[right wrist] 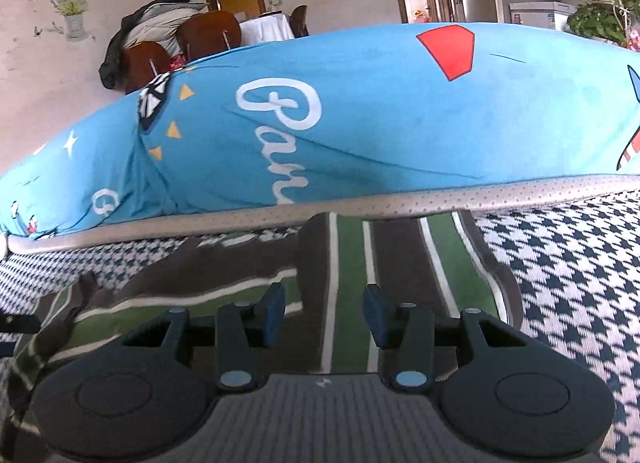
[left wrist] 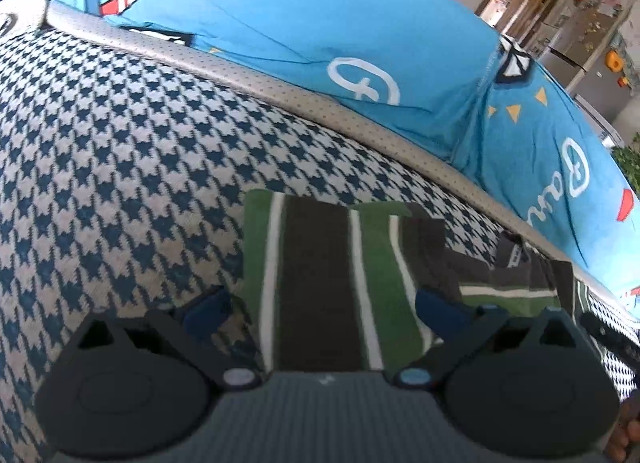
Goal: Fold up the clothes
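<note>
The striped garment (right wrist: 352, 263) lies on the houndstooth cushion (right wrist: 568, 263), partly folded, directly under both tongs. Left tongs (left wrist: 320, 303) and right tongs (right wrist: 324, 307) hover spread, pinching nothing, likely placed to take the next fold. Beyond them sits the blue cover (right wrist: 360, 123).

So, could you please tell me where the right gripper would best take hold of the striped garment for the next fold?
Probably the striped garment at its far folded edge, near the silver piping. That edge lies flat and straight across the stripes, straight ahead of the right gripper, whose open fingers already straddle a green stripe.
</note>
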